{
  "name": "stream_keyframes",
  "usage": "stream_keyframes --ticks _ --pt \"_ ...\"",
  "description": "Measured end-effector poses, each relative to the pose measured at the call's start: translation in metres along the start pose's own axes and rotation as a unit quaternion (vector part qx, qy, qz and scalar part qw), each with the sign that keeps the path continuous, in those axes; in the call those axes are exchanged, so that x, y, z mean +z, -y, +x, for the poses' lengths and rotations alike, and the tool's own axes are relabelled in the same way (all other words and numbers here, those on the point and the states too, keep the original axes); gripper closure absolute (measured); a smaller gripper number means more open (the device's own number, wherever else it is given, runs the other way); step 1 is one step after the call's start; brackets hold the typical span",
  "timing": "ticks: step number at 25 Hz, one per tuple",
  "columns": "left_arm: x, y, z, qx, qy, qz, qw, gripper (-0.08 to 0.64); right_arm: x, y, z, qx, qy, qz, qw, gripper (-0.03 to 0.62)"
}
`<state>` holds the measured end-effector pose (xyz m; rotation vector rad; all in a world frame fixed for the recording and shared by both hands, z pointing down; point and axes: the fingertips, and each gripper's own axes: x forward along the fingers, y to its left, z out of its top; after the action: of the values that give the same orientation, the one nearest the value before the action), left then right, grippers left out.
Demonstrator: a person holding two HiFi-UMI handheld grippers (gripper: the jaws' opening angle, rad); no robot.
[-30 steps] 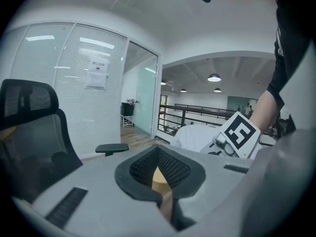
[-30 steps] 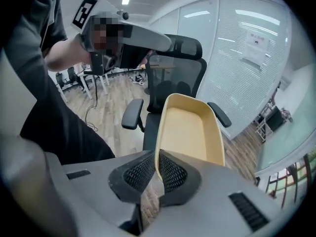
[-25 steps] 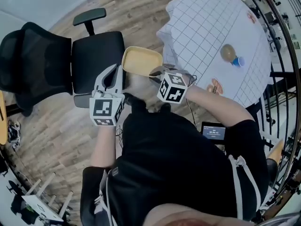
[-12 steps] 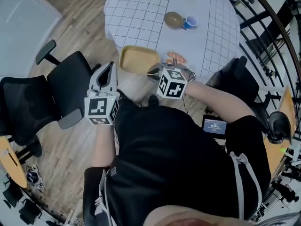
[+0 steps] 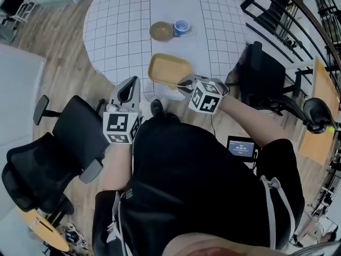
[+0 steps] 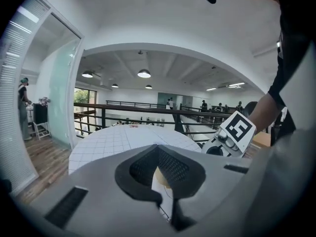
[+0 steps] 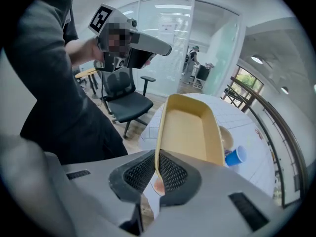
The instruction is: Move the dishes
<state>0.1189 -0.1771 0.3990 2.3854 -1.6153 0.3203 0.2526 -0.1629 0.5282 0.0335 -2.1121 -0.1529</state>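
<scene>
My right gripper is shut on the near rim of a yellow rectangular dish, which hangs over the near edge of the round table. In the right gripper view the dish is empty and its thin rim sits between the meshed pads. My left gripper hovers left of the dish, off the table edge, jaws together with nothing in them. A brown bowl and a blue cup stand side by side further in on the checked cloth.
Black office chairs stand at the left and at the table's right side. A black railing runs past the far right. A small screen shows by the person's hip.
The whole view has swung round: both grippers and the dish have gone from beside the office chair to the table's near edge. The bowl and cup now lie straight ahead.
</scene>
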Motion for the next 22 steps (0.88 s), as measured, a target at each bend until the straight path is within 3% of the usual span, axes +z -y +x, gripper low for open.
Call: stream_keyframes --ticks 4,7,10,14,22 --pt "0.012 0.002 0.041 -0.057 -0.007 0.026 0.9980 0.555 -0.029 0.035 -0.007 -0.029 -0.013 0.048 0.998 0.560" --pt "0.020 0.000 0.060 -0.078 -0.010 0.038 0.9962 0.557 -0.054 0.053 -0.013 -0.047 -0.030 0.071 0.996 0.560" --pt "0.012 0.009 0.057 -0.089 -0.011 0.038 0.9952 0.557 -0.085 0.044 -0.018 -0.064 -0.052 0.072 0.994 0.560" --pt "0.002 0.022 0.066 -0.086 -0.009 0.040 0.9955 0.555 -0.112 0.053 -0.026 -0.076 -0.060 0.064 0.993 0.560" --pt "0.034 0.050 0.105 -0.032 -0.008 0.024 0.9992 0.557 -0.159 0.088 -0.047 -0.029 -0.064 -0.010 0.998 0.560"
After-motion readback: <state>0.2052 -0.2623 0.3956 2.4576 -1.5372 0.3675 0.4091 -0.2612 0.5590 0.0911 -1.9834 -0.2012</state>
